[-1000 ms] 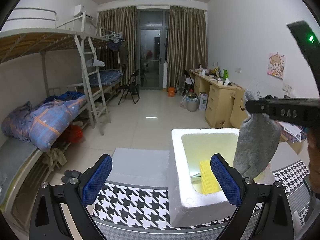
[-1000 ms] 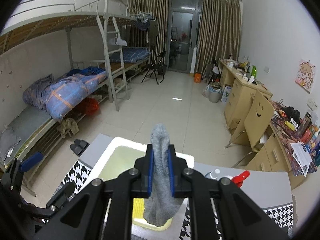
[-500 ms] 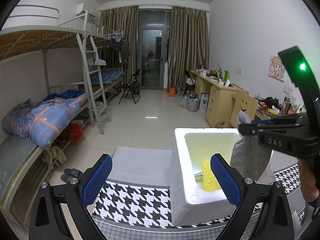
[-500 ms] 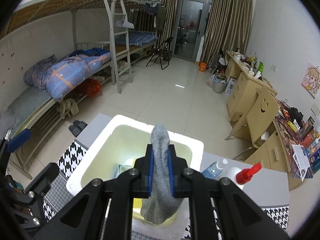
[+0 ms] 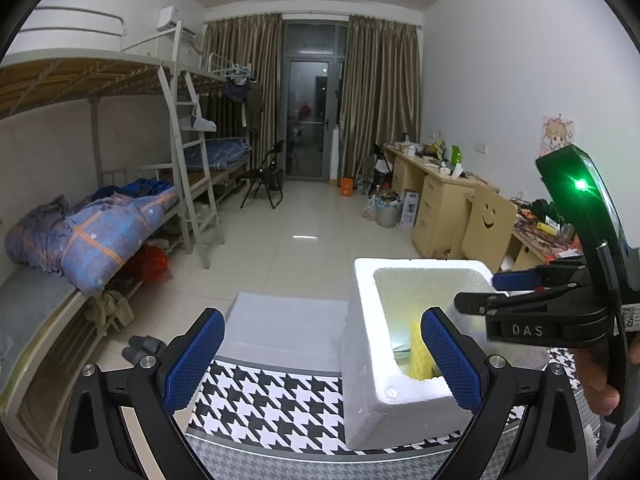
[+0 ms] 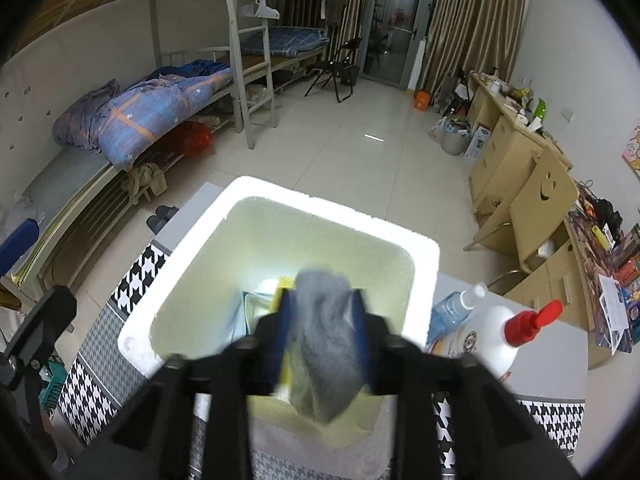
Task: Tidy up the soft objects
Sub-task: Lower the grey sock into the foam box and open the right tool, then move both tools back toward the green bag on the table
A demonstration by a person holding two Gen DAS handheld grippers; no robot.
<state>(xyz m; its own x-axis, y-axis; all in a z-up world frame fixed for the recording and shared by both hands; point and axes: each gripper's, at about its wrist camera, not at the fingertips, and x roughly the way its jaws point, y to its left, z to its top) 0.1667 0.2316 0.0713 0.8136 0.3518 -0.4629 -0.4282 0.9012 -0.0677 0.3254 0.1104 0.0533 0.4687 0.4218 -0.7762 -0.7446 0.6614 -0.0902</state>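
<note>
A grey sock [image 6: 324,344], blurred, sits between the parted blue pads of my right gripper [image 6: 322,308], over the inside of the white foam box [image 6: 180,276]. The jaws are opening and the pads no longer pinch the sock. In the left wrist view the right gripper [image 5: 476,291] hovers over the foam box [image 5: 368,360] and no sock hangs below it. My left gripper [image 5: 320,344] is held open and empty in front of the box. A yellow ridged item [image 5: 420,356] lies inside the box.
The box stands on a black-and-white houndstooth cloth [image 5: 280,400]. A flat white foam lid [image 5: 288,320] lies behind it to the left. A clear spray bottle [image 6: 452,312] and a white bottle with a red cap [image 6: 492,340] stand right of the box. A hand [image 5: 600,380] holds the right gripper.
The right gripper sank toward the box and tipped further down. Its jaws, shut on the sock before, have parted. The sock no longer hangs in the left wrist view.
</note>
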